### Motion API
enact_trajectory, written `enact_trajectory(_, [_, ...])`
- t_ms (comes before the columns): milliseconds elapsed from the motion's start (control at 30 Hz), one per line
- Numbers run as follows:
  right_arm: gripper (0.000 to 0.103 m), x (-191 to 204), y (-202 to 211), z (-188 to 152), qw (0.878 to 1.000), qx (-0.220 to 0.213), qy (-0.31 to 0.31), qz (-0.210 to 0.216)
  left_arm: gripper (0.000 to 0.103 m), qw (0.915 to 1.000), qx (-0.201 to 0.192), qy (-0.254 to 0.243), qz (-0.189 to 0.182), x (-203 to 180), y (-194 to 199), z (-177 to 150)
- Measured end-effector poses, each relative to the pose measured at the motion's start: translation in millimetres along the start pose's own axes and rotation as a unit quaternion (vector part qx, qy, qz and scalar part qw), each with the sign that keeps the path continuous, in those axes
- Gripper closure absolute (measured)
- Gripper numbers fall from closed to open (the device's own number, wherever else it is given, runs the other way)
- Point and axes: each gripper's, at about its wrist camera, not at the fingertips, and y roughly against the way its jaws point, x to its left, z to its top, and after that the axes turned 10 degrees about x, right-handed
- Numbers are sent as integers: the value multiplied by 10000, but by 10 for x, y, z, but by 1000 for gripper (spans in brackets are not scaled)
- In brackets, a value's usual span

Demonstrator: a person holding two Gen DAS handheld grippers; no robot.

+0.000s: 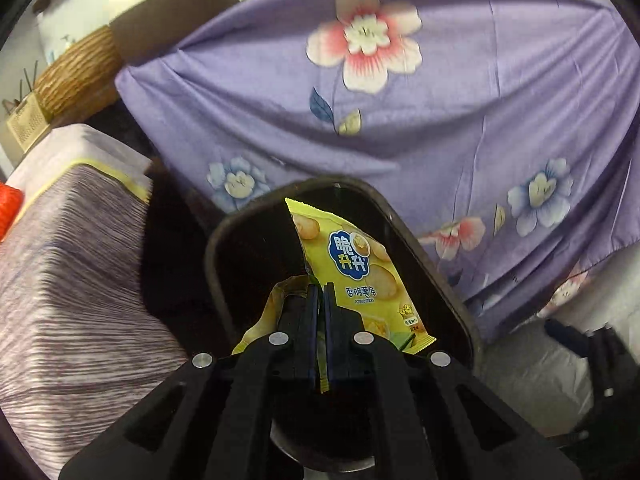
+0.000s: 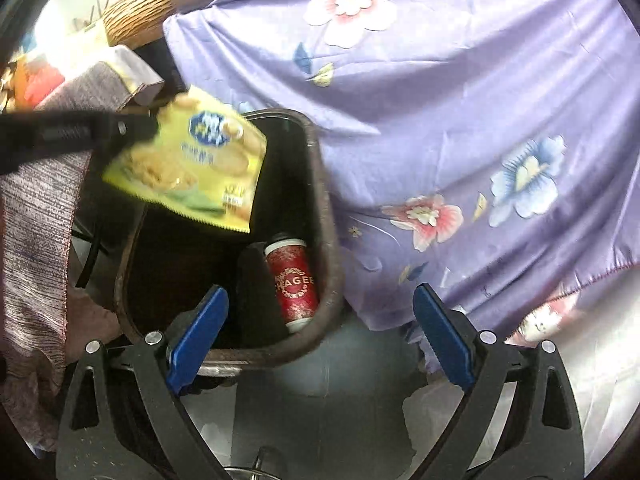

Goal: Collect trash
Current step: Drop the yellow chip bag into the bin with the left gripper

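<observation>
the mouth of the dark bin (image 2: pixel 320 216) is partly covered by a yellow snack bag (image 2: pixel 188 156) held over its left side. the right side is left open above a red can (image 2: pixel 294 280) lying inside. the bin is hemmed in by purple floral cloth (image 2: pixel 460 100) on the right and a striped fabric box (image 1: pixel 76 256) on the left.

Bed under purple floral sheet (image 2: pixel 460 92), ahead and right of the jaws. Dark bin (image 2: pixel 326 240) stands on pale floor (image 2: pixel 360 380), against the sheet's hanging edge.
</observation>
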Motion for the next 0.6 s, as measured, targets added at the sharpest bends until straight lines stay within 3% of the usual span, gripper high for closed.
enact_trajectory(133, [11,-126,64,-32,9999,-24,-82,-52,91,9997,207,-93,59,-59,-136,-41])
enact_trajectory(200, [11,-160,64,-26,9999,0,-123,-57,53,9998,194,-86,46,-77,-136,-60])
enact_trajectory(267, [11,-163,70,-53,9999,-16,-127,-105,40,10000,-30,-77,48,-89,-59,-78])
enact_trajectory(600, [11,-90,85,-58,9999,-38,-70,-80,27,9987,-468,163,-92,-66,328,-121])
